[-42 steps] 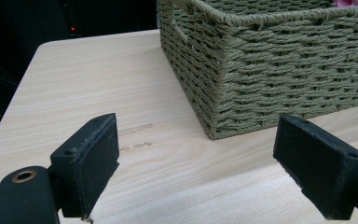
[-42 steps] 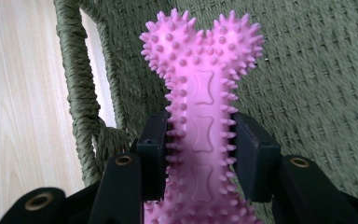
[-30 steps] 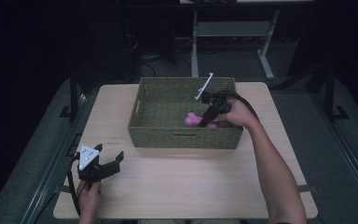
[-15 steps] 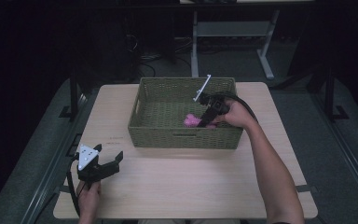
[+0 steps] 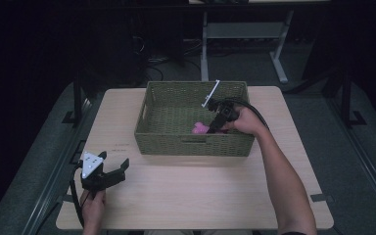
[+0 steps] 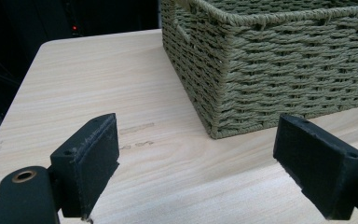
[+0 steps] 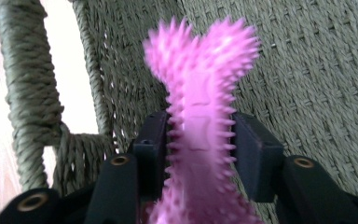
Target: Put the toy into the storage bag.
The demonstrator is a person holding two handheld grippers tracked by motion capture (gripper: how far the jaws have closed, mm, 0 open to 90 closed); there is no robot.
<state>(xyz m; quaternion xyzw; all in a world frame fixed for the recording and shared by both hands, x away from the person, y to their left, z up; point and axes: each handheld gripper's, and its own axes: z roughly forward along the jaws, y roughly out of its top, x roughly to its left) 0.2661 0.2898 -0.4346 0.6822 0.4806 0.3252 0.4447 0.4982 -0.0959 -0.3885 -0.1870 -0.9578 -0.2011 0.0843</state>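
Note:
A pink spiky bone-shaped toy (image 7: 200,135) is clamped between the jaws of my right gripper (image 7: 199,149), which is shut on its middle. In the high view the right gripper (image 5: 214,126) reaches down inside the green woven basket (image 5: 152,138), near its front wall, and the pink toy (image 5: 199,129) shows just left of it. My left gripper (image 5: 111,172) rests low over the table's front left corner, open and holding nothing. In the left gripper view its wide-apart jaws frame bare wood, with the basket's corner (image 6: 223,84) ahead.
The light wooden table (image 5: 186,196) has free room in front of the basket and on both sides. A cut-out handle (image 7: 88,84) in the basket wall is close to the toy. Dark floor and a metal desk frame (image 5: 240,34) lie beyond the table.
The right gripper has carried the pink toy slightly lower and nearer the basket's front wall. The left gripper has stayed almost still.

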